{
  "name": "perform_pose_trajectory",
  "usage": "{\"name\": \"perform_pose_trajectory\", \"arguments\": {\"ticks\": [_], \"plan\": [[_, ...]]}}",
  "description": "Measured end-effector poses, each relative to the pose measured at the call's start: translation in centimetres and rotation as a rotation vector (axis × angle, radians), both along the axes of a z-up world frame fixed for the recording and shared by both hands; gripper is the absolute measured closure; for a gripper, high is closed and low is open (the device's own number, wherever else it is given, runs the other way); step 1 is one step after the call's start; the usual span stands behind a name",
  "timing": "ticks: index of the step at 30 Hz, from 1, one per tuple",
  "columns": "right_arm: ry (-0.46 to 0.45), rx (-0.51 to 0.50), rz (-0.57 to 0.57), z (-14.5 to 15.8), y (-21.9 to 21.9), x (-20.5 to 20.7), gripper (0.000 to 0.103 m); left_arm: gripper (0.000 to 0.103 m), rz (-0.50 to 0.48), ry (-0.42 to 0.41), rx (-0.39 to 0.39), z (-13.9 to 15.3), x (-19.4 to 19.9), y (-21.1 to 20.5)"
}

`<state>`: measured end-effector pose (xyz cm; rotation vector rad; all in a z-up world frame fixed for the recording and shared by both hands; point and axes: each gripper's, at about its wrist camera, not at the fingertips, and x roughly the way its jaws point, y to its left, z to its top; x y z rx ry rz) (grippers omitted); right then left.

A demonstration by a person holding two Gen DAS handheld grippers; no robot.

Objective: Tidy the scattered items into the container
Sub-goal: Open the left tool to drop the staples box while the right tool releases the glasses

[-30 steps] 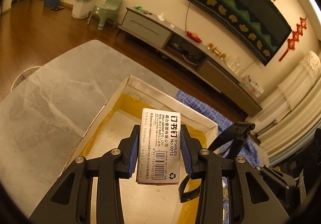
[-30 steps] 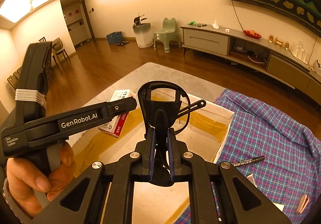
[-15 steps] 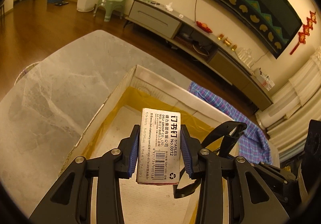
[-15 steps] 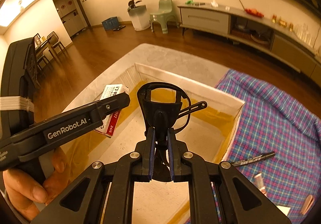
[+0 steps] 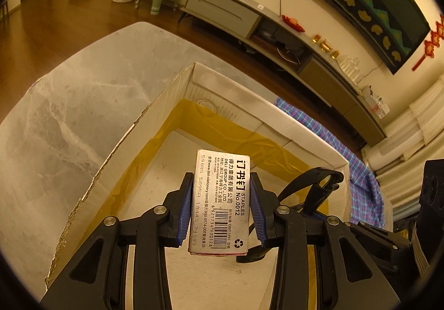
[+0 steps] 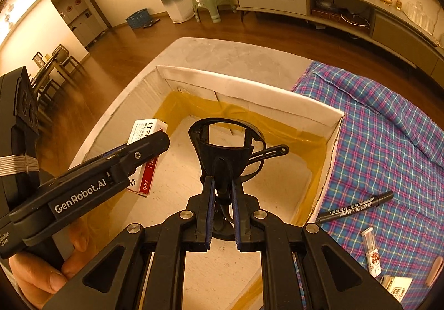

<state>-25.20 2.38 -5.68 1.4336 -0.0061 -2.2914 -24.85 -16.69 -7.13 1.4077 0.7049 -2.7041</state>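
The left gripper [image 5: 221, 208] grips a staples box [image 5: 220, 199] between its fingers, mid-frame over the open cardboard box [image 5: 155, 126]. The right gripper [image 6: 222, 208] is clenched on a black clip-like tool [image 6: 226, 149] — probably a staple remover — over the same box. Both hang close together, so they may knock on release. A marker [image 6: 358, 205] at lower right lies on the plaid cloth [image 6: 388, 126].

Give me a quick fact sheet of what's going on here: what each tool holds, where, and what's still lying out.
left gripper: shut on white staples box
right gripper: shut on black plastic clip-like object
position: both over the open white cardboard box
box contents: none visible
still on plaid cloth: black marker pen, small white tube
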Motion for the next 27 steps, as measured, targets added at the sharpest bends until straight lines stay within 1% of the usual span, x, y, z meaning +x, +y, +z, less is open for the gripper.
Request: {"name": "perform_pose_trajectory", "arguments": {"ticks": [5, 6, 7, 8, 11, 16, 21, 24, 27], "plan": [[0.001, 0.024, -0.011, -0.2, -0.1, -0.2, 0.088, 0.061, 0.022, -0.013, -0.024, -0.3, 0.2, 0.0], [0.003, 0.026, -0.012, -0.1, -0.1, -0.2, 0.085, 0.058, 0.033, -0.021, -0.025, -0.4, 0.3, -0.1], [0.005, 0.024, -0.013, 0.0, -0.1, -0.2, 0.083, 0.053, 0.043, -0.029, -0.020, -0.5, 0.3, -0.3], [0.010, 0.023, -0.013, 0.0, -0.1, -0.1, 0.080, 0.052, 0.051, -0.036, -0.013, -0.6, 0.3, -0.4], [0.027, 0.037, -0.007, 0.3, -0.3, 0.2, 0.080, 0.048, 0.069, -0.055, 0.000, -0.9, 0.4, -0.8], [0.023, 0.035, 0.005, 0.4, -0.3, 1.2, 0.080, 0.043, 0.042, -0.061, -0.008, -0.9, 0.7, -0.5], [0.014, 0.030, 0.011, 0.3, -0.4, 2.0, 0.078, 0.042, 0.036, -0.062, -0.017, -0.7, 1.0, -0.5], [0.016, 0.028, 0.016, 0.6, -0.4, 2.6, 0.077, 0.042, 0.039, -0.057, -0.013, -0.5, 1.2, -0.6], [0.022, 0.020, 0.015, 1.2, -0.2, 3.0, 0.074, 0.042, 0.036, -0.052, -0.018, -0.2, 1.2, -0.4]]}}
